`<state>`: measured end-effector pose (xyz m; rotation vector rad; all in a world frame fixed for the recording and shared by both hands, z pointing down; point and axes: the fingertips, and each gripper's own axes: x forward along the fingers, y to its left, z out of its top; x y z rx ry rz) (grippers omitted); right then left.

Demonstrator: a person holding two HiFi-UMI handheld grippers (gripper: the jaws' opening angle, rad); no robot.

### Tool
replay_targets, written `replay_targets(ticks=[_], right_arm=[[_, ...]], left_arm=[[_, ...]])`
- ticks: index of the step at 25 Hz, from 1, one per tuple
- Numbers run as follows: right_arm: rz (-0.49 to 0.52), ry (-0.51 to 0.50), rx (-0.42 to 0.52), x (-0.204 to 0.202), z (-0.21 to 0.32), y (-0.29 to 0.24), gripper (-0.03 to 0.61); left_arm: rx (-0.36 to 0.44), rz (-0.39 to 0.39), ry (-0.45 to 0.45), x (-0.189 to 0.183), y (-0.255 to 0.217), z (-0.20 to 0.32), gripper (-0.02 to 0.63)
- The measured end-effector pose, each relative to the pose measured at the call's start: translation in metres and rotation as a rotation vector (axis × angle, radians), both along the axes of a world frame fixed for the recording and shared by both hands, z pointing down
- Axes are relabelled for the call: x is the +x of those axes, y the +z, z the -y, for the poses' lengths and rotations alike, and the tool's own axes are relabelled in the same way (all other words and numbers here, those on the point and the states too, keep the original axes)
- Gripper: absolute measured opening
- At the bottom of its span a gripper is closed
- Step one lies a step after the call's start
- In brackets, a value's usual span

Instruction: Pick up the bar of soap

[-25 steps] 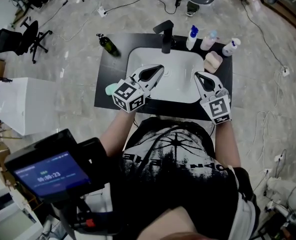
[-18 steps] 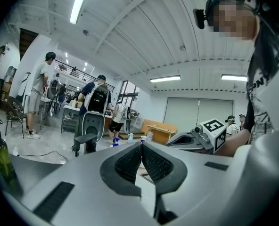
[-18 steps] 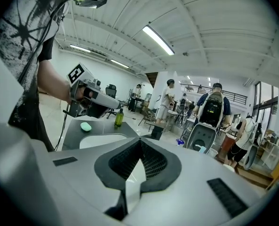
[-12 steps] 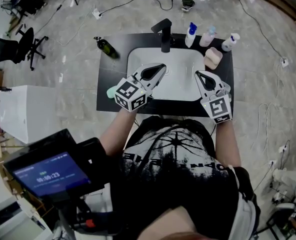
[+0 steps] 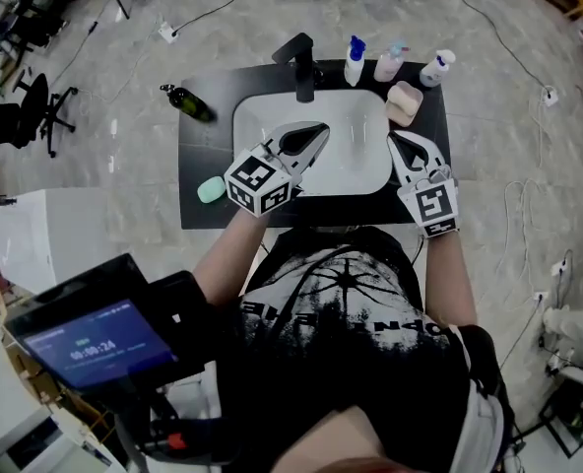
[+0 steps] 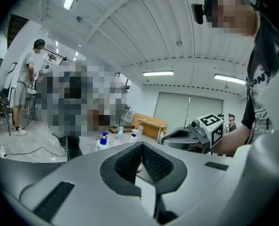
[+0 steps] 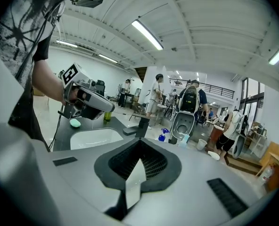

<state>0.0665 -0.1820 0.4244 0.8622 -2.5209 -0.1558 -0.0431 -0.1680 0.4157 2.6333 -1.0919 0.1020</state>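
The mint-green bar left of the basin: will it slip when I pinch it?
The bar of soap looks smooth and rounded, so it may squirt from the jaws. It lies flat on the black counter, likely to slide, not roll. It probably stays stiff.

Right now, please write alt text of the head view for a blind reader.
From above, a person holds a shut left gripper and a shut right gripper at a white sink in a black counter; a green bar lies at its left.
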Motion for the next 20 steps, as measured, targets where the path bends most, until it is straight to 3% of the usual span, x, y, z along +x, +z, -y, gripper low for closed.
replay_targets(ticks=[20], right_arm=[[-0.045,-0.085,-0.145,0.061,0.07,0.062,0.03]], left_arm=[[-0.169,0.092,0.085,0.099,0.067,0.081,0.012]])
